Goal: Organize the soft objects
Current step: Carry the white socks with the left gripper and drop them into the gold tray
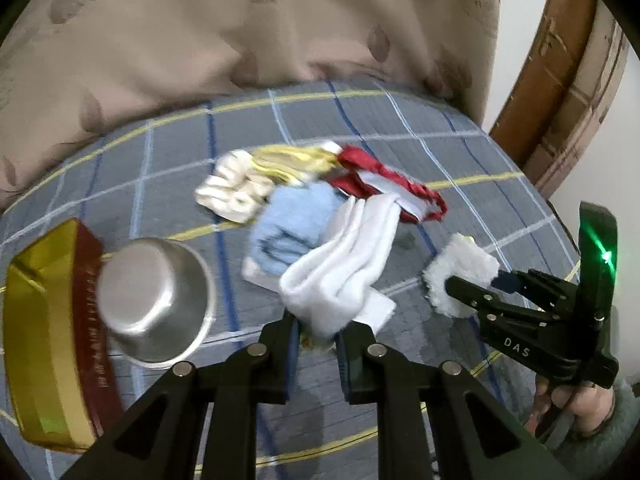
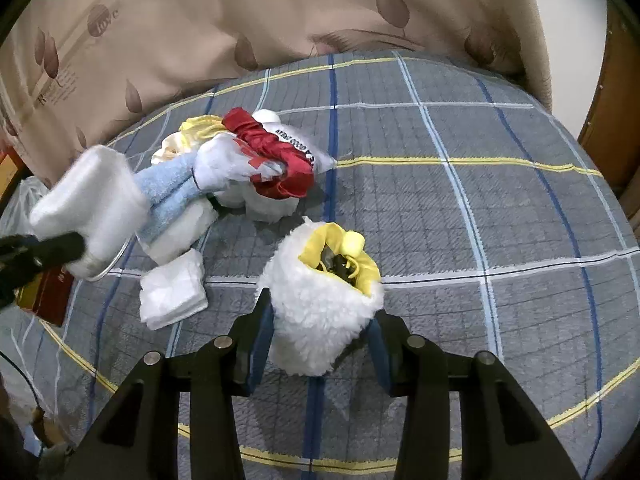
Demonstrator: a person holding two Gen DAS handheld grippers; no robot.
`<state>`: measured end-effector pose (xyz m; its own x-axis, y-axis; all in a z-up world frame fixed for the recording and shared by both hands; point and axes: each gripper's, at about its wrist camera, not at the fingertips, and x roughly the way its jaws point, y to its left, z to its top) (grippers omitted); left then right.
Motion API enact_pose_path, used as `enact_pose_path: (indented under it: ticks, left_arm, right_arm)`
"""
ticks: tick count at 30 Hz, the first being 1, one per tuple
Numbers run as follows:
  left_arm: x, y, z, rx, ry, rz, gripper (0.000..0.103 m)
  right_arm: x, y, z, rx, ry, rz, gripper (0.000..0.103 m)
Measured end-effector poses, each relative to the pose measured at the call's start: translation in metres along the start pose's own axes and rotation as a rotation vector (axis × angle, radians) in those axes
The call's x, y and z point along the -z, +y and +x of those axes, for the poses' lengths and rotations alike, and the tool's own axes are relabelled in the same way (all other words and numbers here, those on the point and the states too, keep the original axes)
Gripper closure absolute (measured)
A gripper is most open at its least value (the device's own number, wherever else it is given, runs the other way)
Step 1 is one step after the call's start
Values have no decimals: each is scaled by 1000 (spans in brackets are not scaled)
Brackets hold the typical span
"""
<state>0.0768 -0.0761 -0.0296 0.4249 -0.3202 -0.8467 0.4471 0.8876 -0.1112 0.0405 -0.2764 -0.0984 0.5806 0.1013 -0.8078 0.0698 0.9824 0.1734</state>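
While your left gripper (image 1: 316,336) is pinching the white towel (image 1: 344,260) and your right gripper (image 2: 320,344) is clasping the fleecy pouch (image 2: 320,312) over the bedspread (image 2: 480,200), sorting looks barely begun. Farther back, the heap (image 2: 256,160) is lying unsorted near the pillow (image 2: 280,20).

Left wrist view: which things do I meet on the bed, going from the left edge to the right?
Gold box → steel bowl → white towel held by the left gripper → fluffy white item held by the right gripper.
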Motion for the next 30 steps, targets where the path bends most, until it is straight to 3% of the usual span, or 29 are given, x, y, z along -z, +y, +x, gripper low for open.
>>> enact_pose_path:
  ticks: [6,11,16,21,27,30]
  left_arm:
    - [0,41,-32,-80,-49,-63,87]
    - [4,109,-54,-215,-79,-165,87]
    - [17,189,-61,-372,-58,-283,87]
    - [32,249,-56,-473,-25,-370,85]
    - [50,292,-44,-488,16,-431,83]
    - [52,298,-38,-492,27,-427,74]
  right_arm:
    - [-2,-2,-11,37,-22,-6,63]
    - [-4,-4,-21,65,-38,4,63]
    - [-7,-5,-26,83,-44,21,63]
    - [-9,0,-31,106,-52,18,63]
    - [-9,11,-36,121,-58,3,63]
    - [-11,17,-38,128,-59,-6,63]
